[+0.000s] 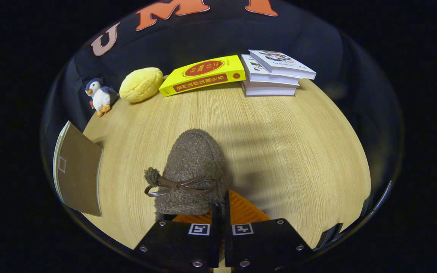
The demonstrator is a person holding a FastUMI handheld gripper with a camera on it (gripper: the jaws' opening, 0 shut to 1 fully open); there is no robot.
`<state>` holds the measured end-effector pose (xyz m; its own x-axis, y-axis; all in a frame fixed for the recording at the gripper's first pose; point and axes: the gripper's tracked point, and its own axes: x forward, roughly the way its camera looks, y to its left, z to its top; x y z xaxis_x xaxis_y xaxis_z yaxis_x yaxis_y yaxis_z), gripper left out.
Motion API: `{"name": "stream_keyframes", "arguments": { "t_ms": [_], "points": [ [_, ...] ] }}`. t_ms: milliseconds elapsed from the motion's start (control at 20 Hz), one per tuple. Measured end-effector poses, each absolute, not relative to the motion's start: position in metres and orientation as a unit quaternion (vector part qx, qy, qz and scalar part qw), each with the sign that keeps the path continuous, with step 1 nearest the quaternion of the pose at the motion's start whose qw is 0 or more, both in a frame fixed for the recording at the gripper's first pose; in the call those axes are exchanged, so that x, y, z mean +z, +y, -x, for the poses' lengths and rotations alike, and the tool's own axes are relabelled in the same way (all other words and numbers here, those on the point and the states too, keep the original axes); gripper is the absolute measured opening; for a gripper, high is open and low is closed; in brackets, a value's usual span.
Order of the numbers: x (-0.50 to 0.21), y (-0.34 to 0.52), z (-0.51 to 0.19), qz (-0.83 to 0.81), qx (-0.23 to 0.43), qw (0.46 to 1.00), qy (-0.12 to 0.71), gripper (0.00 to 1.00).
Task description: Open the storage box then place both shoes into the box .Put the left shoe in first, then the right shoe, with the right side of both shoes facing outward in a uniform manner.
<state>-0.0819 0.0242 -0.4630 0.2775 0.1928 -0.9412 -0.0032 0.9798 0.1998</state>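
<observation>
Claw [220, 212] fingers were pinched nearly together on the shoe's [190, 172] heel rim, toe pointing away over the bench [279, 151]. Judged I should keep it level and check its right side faced outward.

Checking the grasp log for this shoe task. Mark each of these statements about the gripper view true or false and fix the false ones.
1. The gripper has its fingers close together at the rim of the fuzzy brown shoe. True; whether both fingers press on it cannot be told.
2. The shoe carries a thin bow across its top. True.
3. The yellow book lies on top of the stack of white books. False: it lies beside the stack, on the wooden table.
4. The toy penguin stands between the fingers. False: it stands far beyond them, next to the yellow plush bun.
5. The shoe's toe points away from the gripper. True.
</observation>
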Motion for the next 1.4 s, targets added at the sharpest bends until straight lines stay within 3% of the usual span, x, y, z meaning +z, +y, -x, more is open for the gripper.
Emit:
{"name": "stream_keyframes", "arguments": {
  "t_ms": [350,800,1400],
  "points": [
    [-0.38,0.09,0.06,-0.086,0.067,0.812,0.573,0.07],
    [-0.301,0.219,0.047,-0.089,0.127,0.818,0.554,0.07],
    [-0.251,0.355,0.063,-0.086,0.187,0.808,0.553,0.07]
  ]
}}
